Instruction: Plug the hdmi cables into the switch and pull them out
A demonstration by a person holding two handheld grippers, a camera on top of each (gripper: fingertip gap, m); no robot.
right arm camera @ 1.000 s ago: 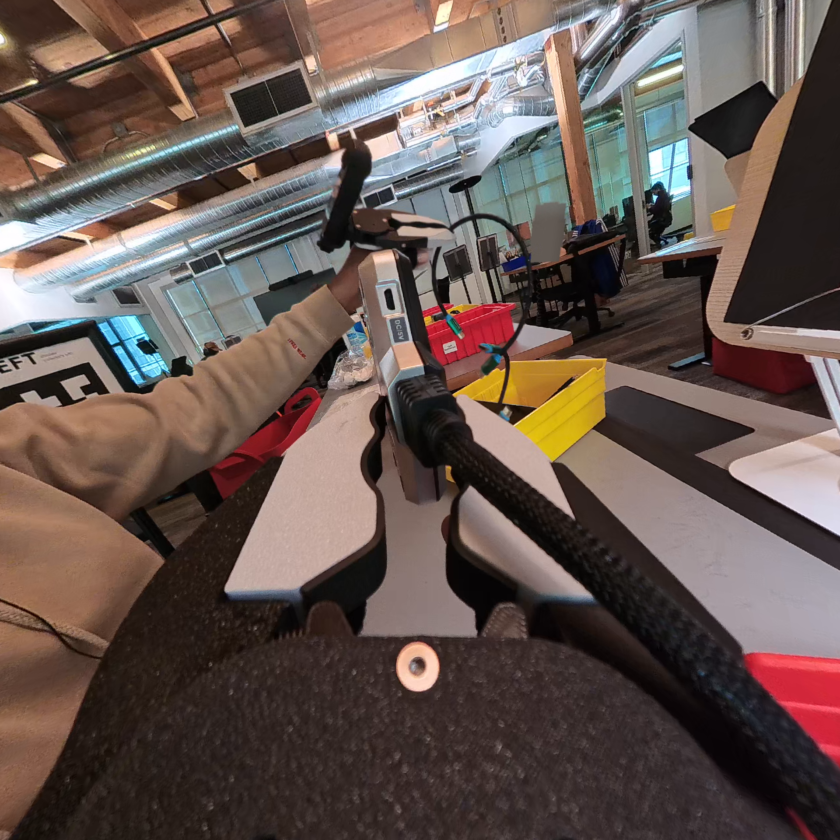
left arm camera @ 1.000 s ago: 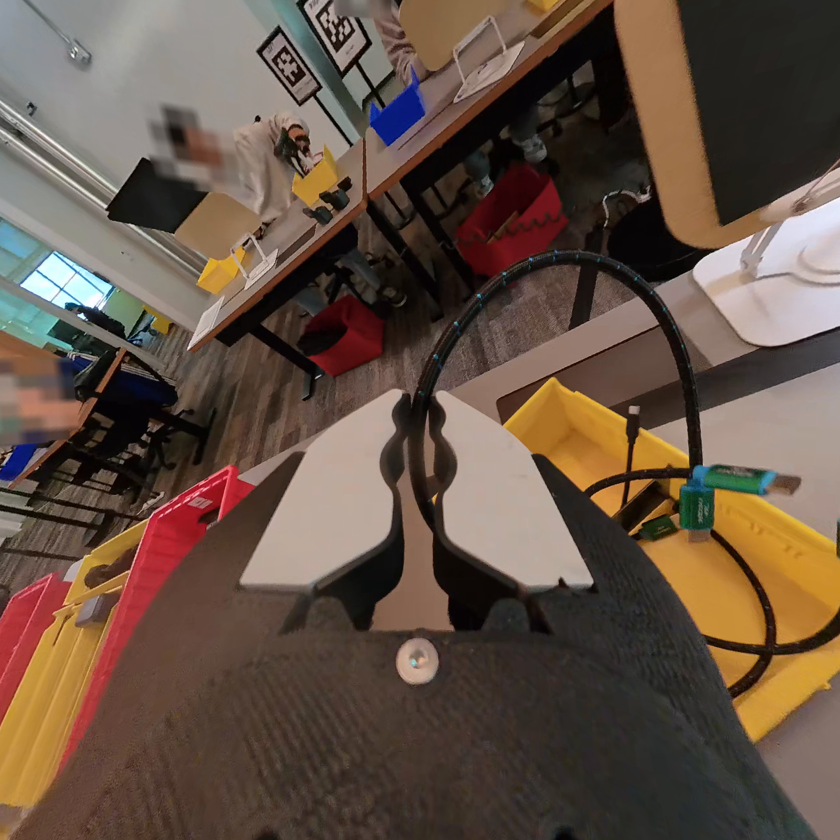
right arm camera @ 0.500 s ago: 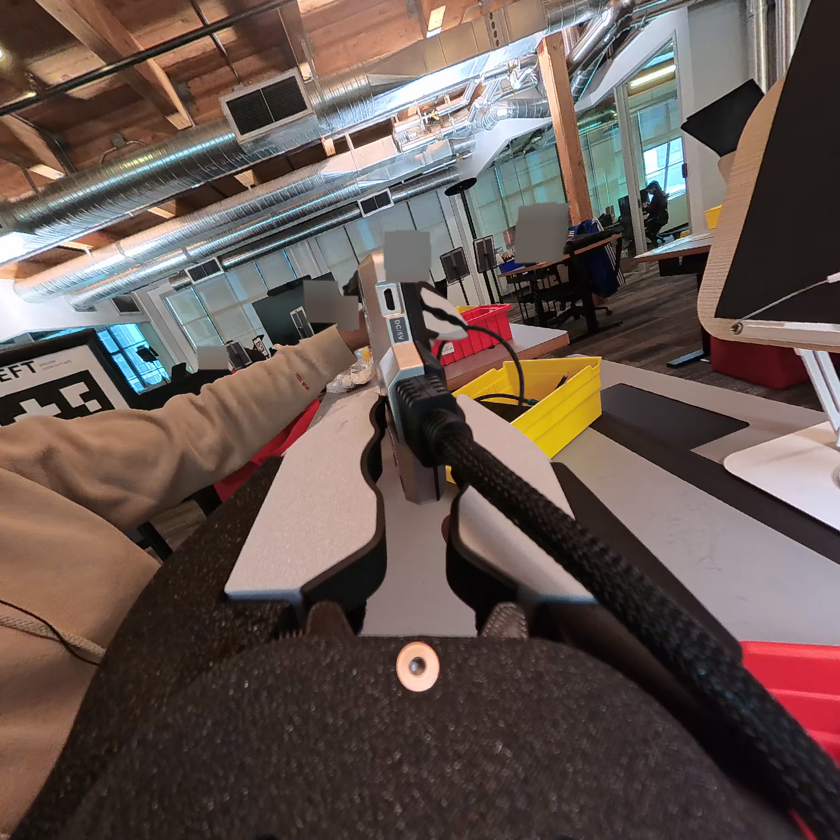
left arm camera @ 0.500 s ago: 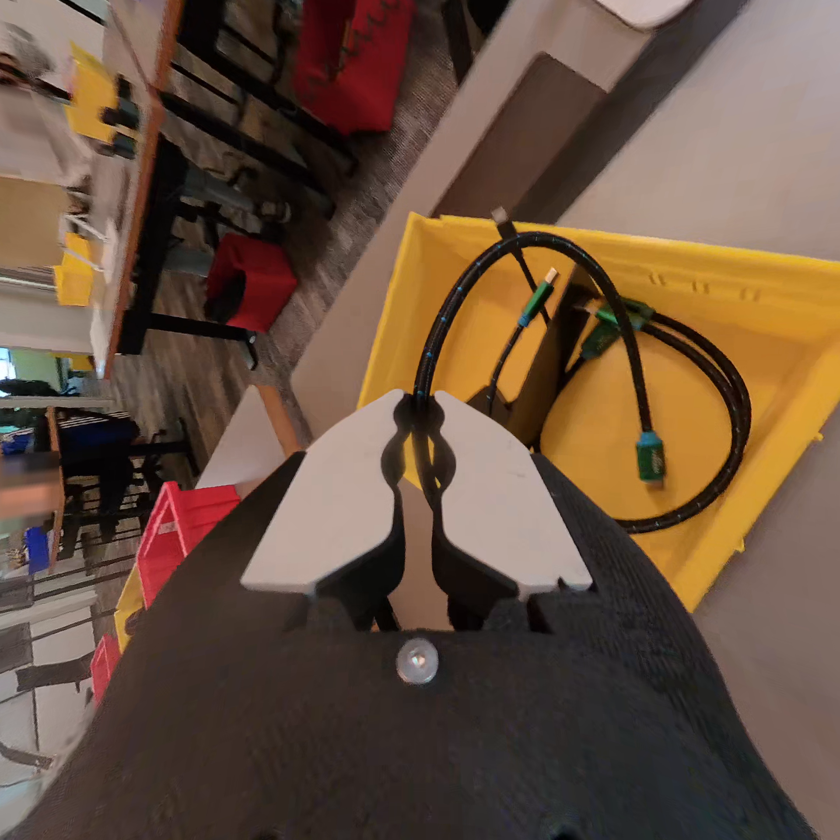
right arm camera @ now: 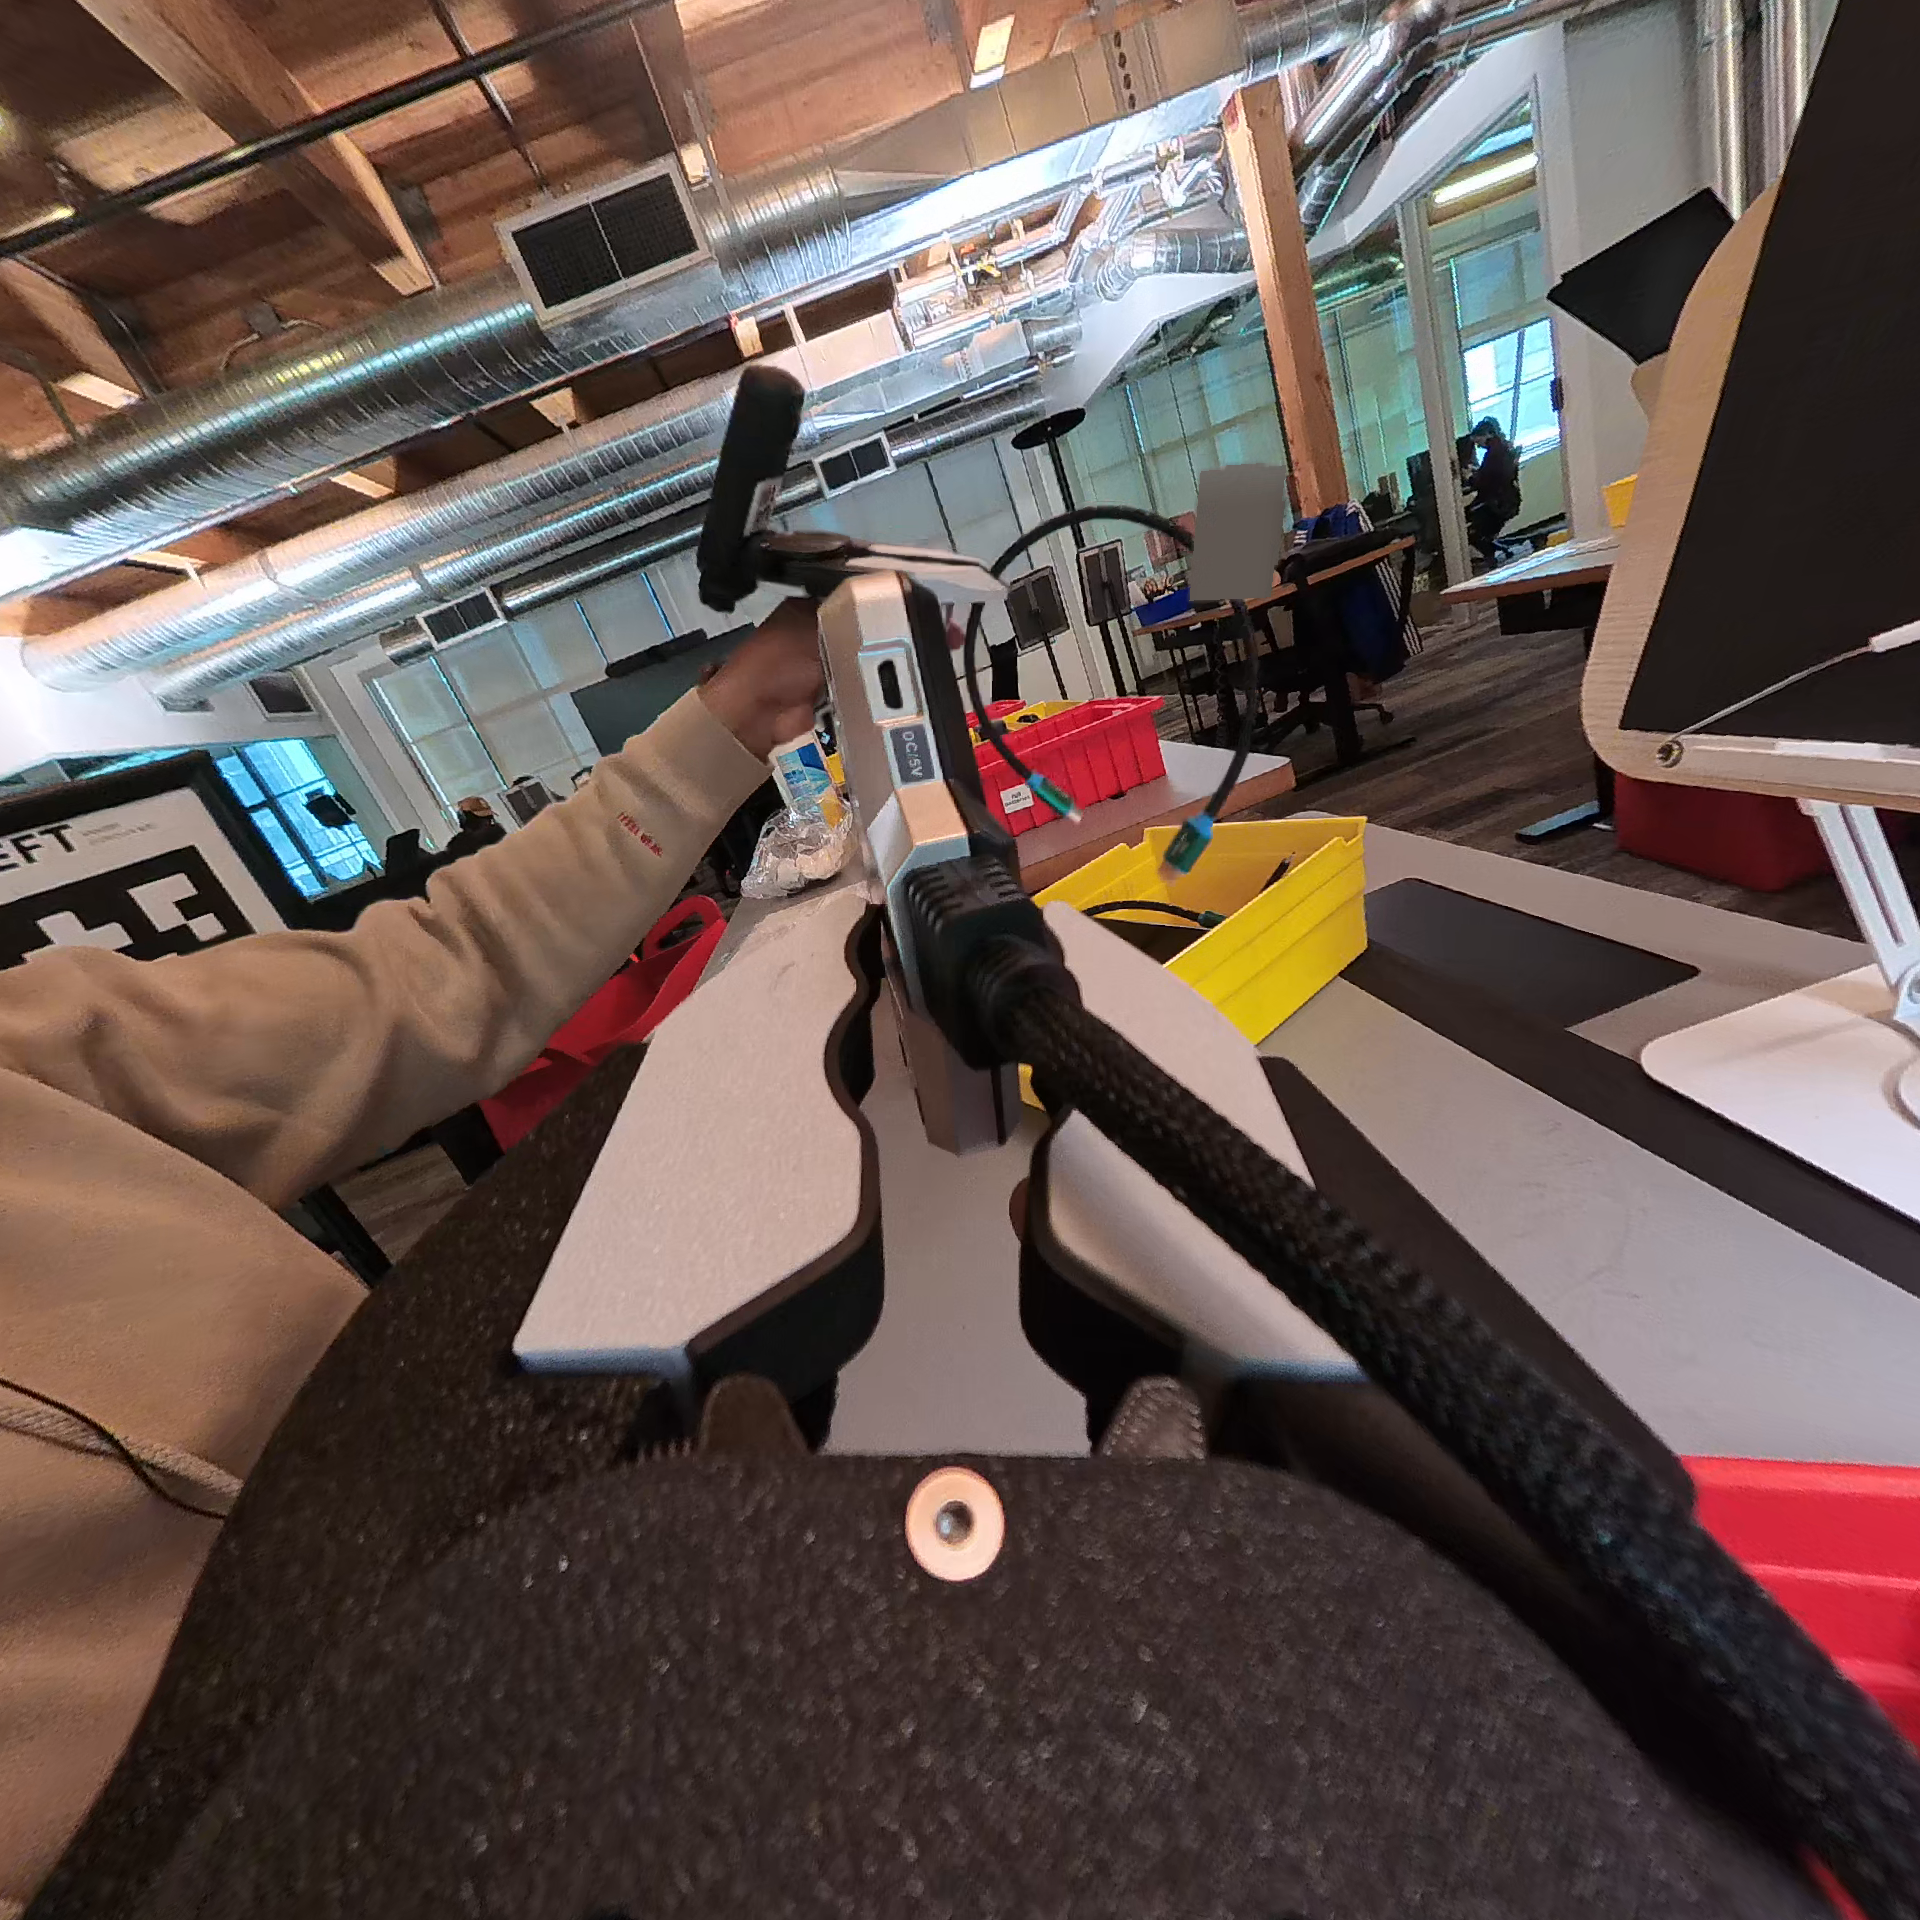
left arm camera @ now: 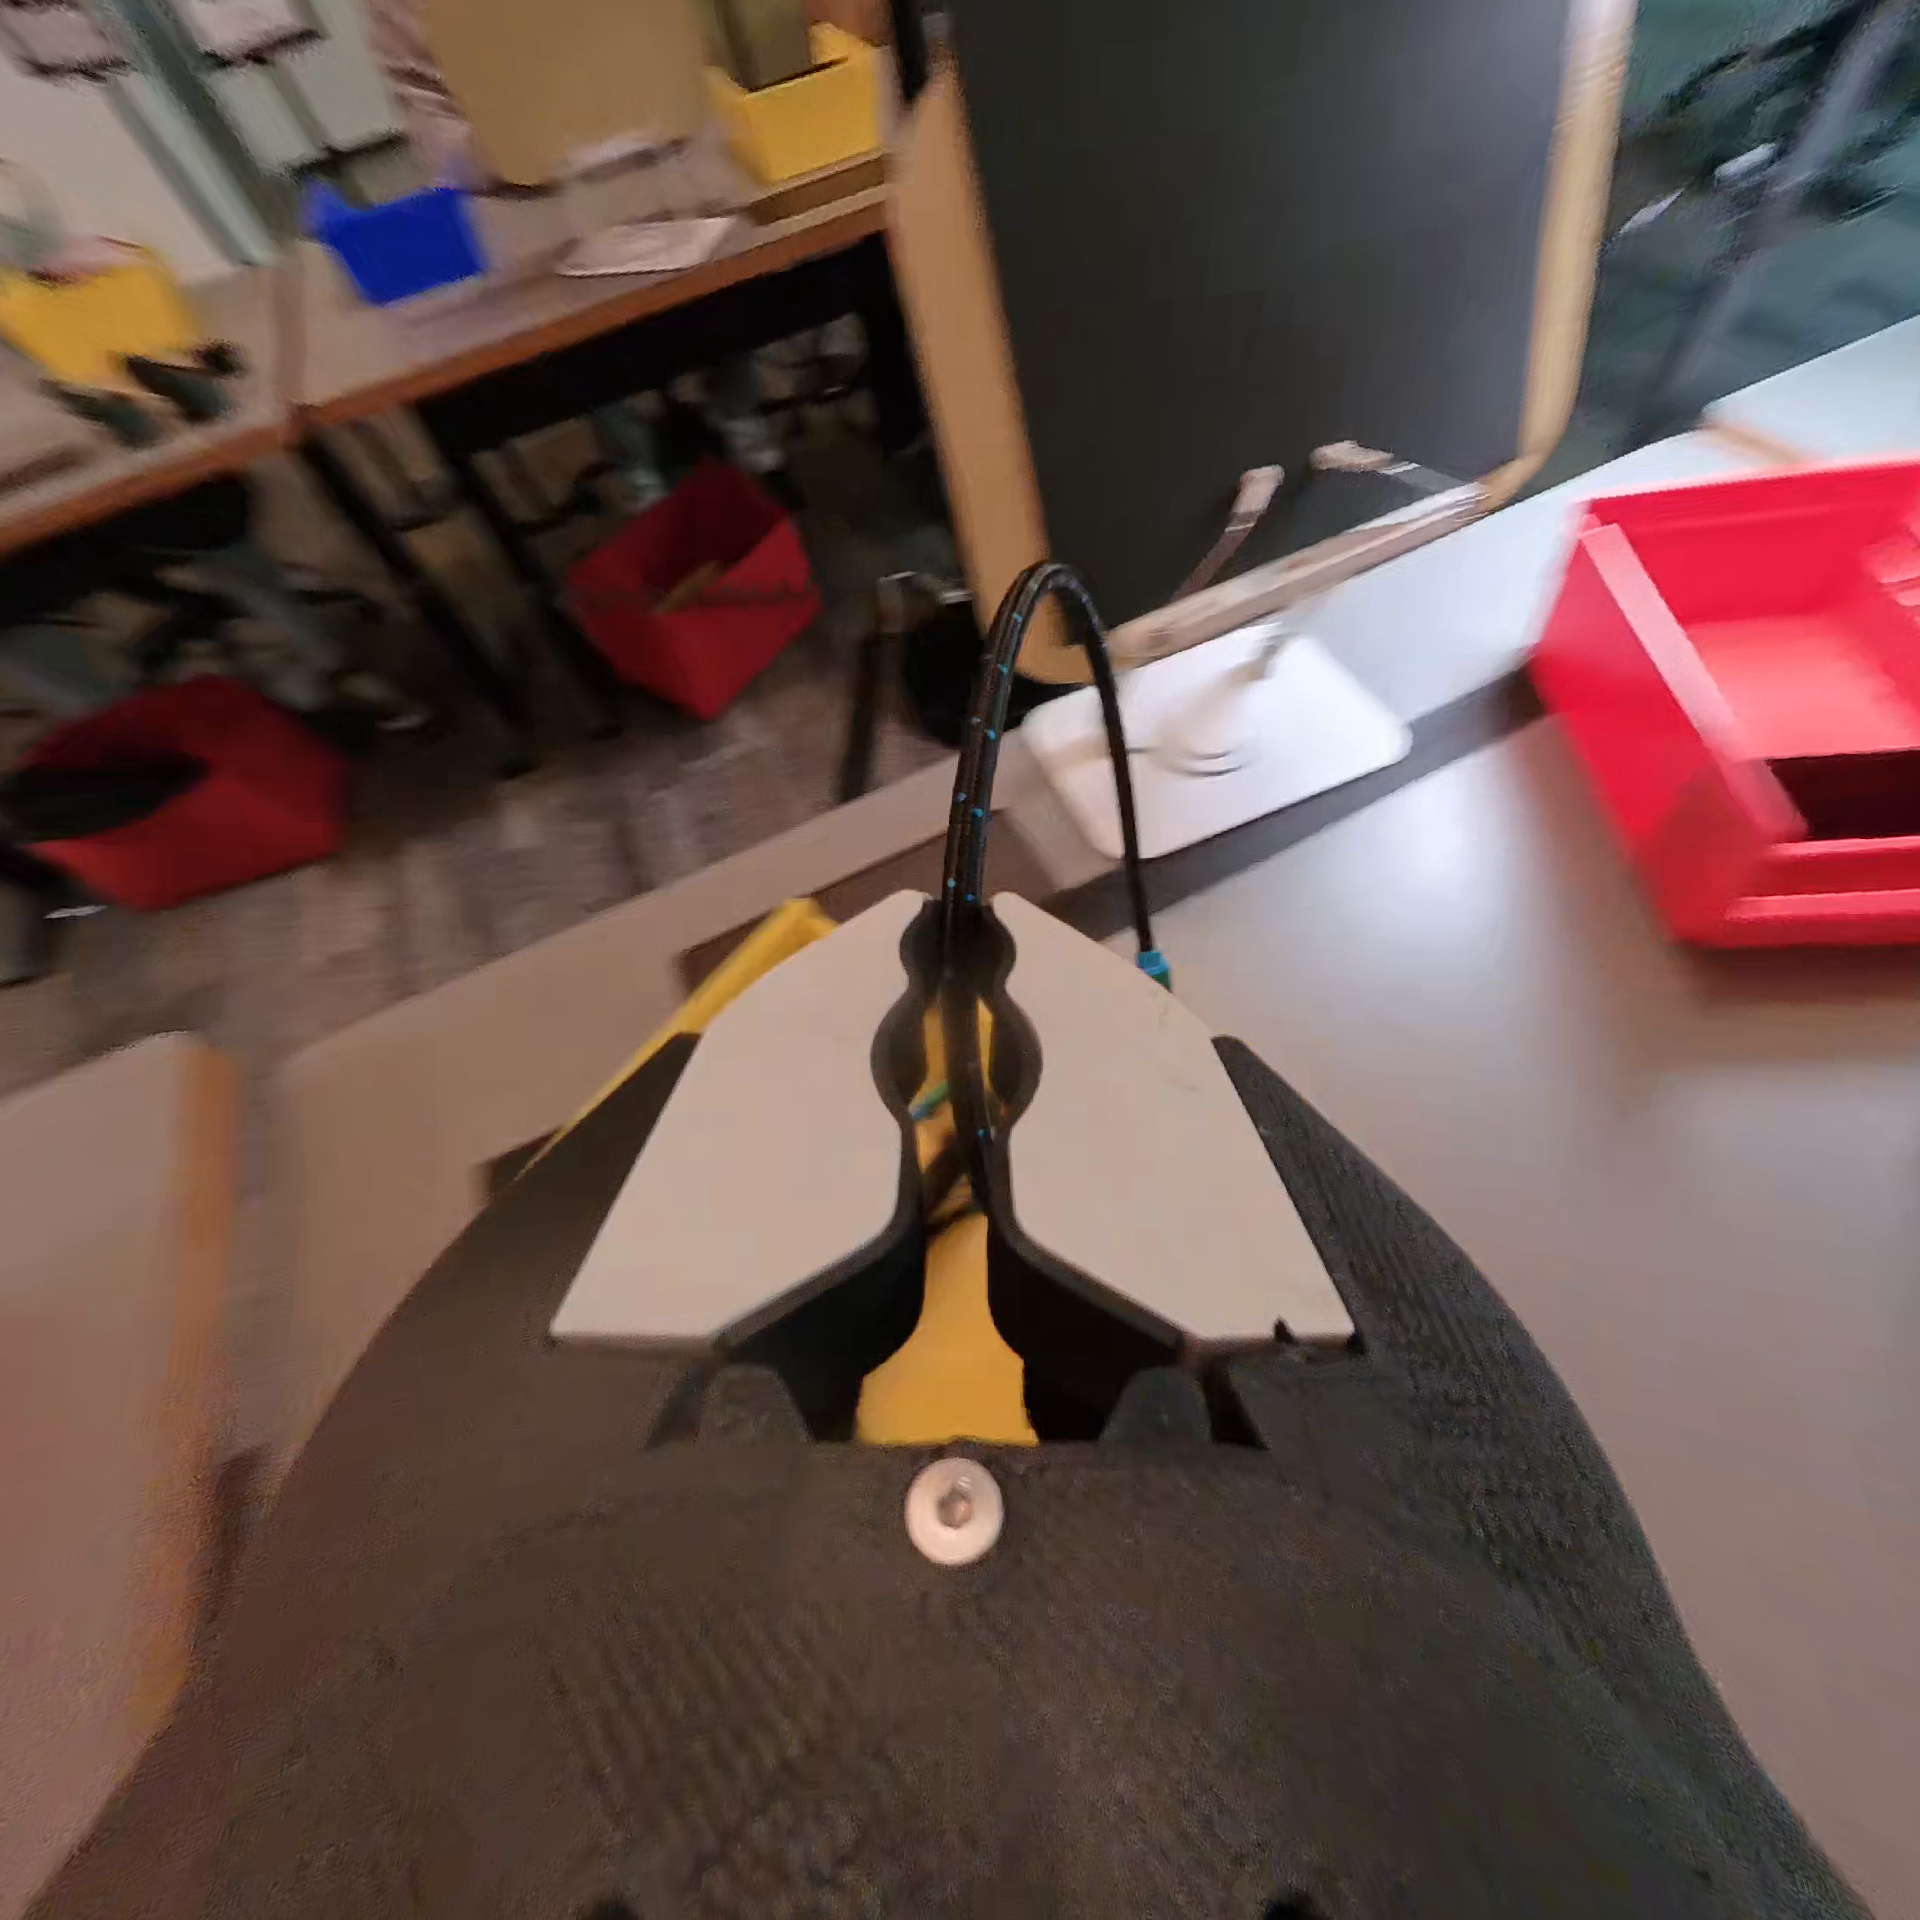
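My right gripper [right arm camera: 940,935] is shut on a silver HDMI switch [right arm camera: 904,769] and holds it upright above the grey table [right arm camera: 1558,1226]. A thick black braided cable [right arm camera: 1299,1216] is plugged into the switch's near end and runs off to the lower right. My left gripper [left arm camera: 961,909] is shut on a thin black braided HDMI cable [left arm camera: 1039,592] that arcs up and ends in a teal plug [left arm camera: 1151,966]. In the right wrist view the left gripper [right arm camera: 769,520] is held high behind the switch. The thin cable [right arm camera: 1236,665] hangs from it with both plugs [right arm camera: 1184,842] free.
A yellow bin [right arm camera: 1278,904] with more cables stands on the table beyond the switch; it also shows under my left gripper [left arm camera: 769,956]. A red bin [left arm camera: 1745,707] sits to the right. A monitor on a white stand [left arm camera: 1216,727] is at the back. A beige sleeve [right arm camera: 364,997] crosses at left.
My left gripper dipped over the yellow bin, then rose and swung level with the thin cable, whose plugs now hang above the bin. The right gripper and switch stayed put.
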